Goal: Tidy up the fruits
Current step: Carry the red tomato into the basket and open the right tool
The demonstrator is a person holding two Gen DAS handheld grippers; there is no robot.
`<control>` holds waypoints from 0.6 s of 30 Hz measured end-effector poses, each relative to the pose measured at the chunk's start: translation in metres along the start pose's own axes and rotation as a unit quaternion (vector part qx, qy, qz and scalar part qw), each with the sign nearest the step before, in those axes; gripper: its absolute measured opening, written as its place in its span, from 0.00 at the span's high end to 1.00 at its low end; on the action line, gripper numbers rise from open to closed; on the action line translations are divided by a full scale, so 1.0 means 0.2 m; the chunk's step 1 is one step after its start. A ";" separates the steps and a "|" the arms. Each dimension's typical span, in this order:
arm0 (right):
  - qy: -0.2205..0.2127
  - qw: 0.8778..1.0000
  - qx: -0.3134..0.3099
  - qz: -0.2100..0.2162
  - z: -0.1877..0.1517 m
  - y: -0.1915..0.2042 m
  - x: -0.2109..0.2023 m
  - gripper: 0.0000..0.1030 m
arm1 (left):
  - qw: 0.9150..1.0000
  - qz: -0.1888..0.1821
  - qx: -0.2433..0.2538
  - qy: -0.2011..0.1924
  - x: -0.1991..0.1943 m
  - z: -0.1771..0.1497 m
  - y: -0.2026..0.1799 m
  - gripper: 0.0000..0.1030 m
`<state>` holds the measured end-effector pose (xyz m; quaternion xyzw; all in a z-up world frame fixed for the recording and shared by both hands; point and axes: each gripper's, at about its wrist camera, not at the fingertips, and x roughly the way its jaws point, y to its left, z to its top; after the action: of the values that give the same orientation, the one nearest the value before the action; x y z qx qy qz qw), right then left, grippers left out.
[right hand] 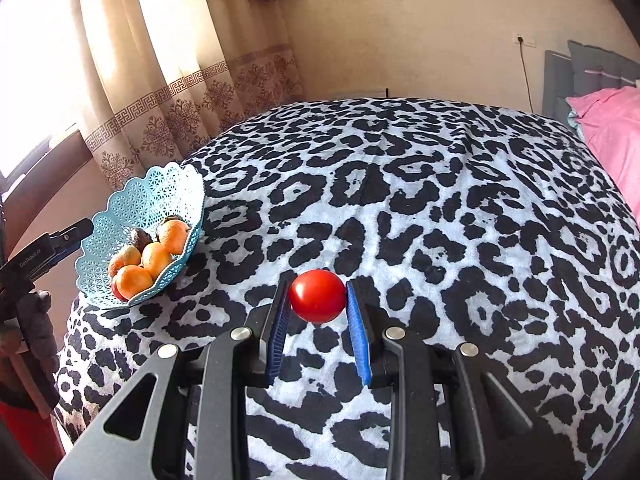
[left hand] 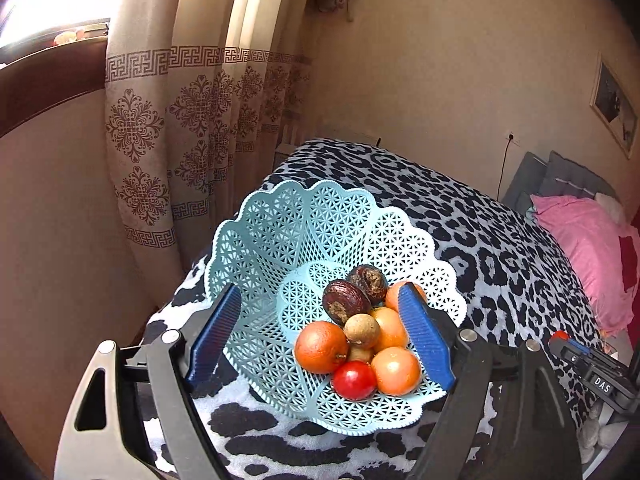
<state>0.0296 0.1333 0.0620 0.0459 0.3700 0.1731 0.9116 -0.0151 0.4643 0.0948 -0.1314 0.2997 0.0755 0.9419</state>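
Observation:
A light blue lattice basket (left hand: 280,240) sits tilted on the leopard-print bed cover, near its corner. It holds several oranges (left hand: 321,346), two dark brown fruits (left hand: 346,302), a small tan fruit (left hand: 362,330) and a red tomato (left hand: 354,380). My left gripper (left hand: 320,292) is open wide, one finger outside the basket's left rim and the other over its right side. In the right wrist view, my right gripper (right hand: 319,285) is shut on another red tomato (right hand: 318,298), just above the cover and to the right of the basket (right hand: 120,208).
The bed cover (right hand: 440,200) stretches wide to the right of the basket. A pink pillow (right hand: 612,128) and grey headboard (right hand: 560,76) lie at the far right. Patterned curtains (left hand: 160,120) and a wall stand behind the basket. The bed's edge drops off at the left.

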 end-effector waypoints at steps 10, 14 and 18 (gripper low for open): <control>-0.003 0.999 -0.035 0.034 0.07 0.22 0.03 0.72 | 0.999 0.040 0.011 -0.024 -0.07 -0.02 0.05 0.09; -0.003 0.998 -0.049 0.050 0.10 0.32 0.06 0.72 | 0.999 0.040 0.012 -0.027 -0.09 -0.03 0.05 0.09; -0.002 0.996 -0.064 0.066 0.13 0.42 0.10 0.72 | 0.999 0.038 0.005 -0.026 -0.09 -0.04 0.07 0.09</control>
<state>0.0360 0.2203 0.0856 0.0120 0.3521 0.2558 0.9003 -0.0376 0.4738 0.0958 -0.1137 0.2800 0.1132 0.9465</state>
